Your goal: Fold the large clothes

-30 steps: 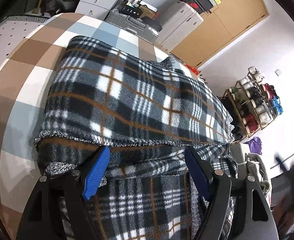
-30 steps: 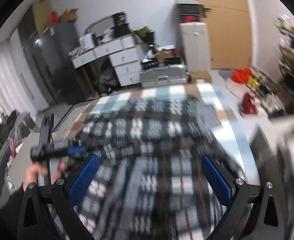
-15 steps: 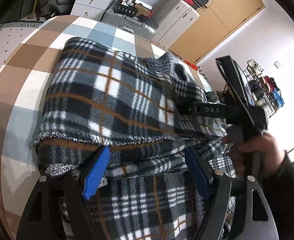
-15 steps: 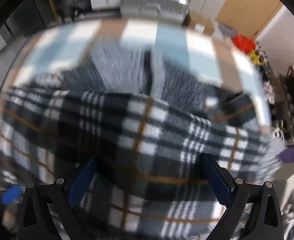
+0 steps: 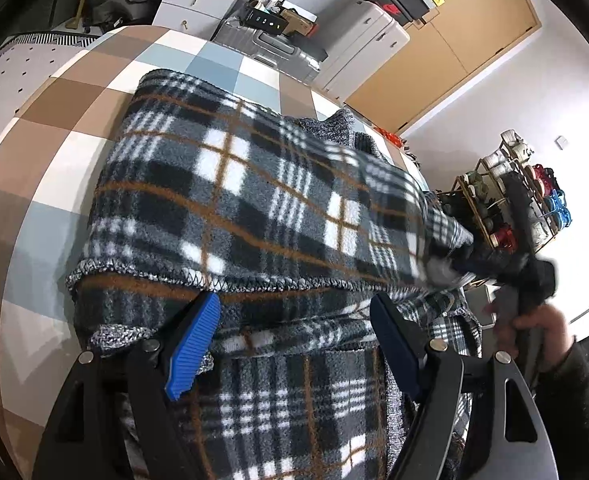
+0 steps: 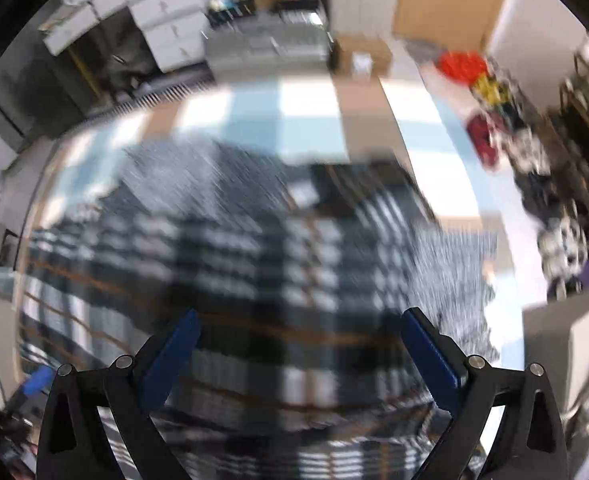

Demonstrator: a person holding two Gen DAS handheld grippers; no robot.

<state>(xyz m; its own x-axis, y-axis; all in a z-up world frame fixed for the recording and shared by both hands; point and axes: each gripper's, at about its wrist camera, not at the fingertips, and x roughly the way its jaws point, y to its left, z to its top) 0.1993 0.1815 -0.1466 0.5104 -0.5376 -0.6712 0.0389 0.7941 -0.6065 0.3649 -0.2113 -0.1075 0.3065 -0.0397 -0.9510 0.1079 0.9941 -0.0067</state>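
Since the earlier frame the right gripper (image 5: 506, 264) has swung off the plaid garment (image 5: 254, 208), which lies folded on the checked table (image 5: 54, 152). Its fingers now spread wide, empty. Left gripper (image 5: 294, 340): fingers spread over cloth, gripping nothing.

The left wrist camera sits low and close over the near edge of the checked bed (image 5: 66, 128), looking forward between its own blue fingers (image 5: 192, 346) across the plaid garment (image 5: 234, 200) toward the far edge, where a silver suitcase (image 5: 270, 50) and a wooden door (image 5: 446, 48) stand. The right wrist camera — heavily blurred — looks from higher over the same near edge toward the same far edge. Both share the garment (image 6: 254, 260), bed (image 6: 314, 112), door (image 6: 442, 4) and shoe rack (image 5: 506, 204) — seen at the right (image 6: 574, 140).
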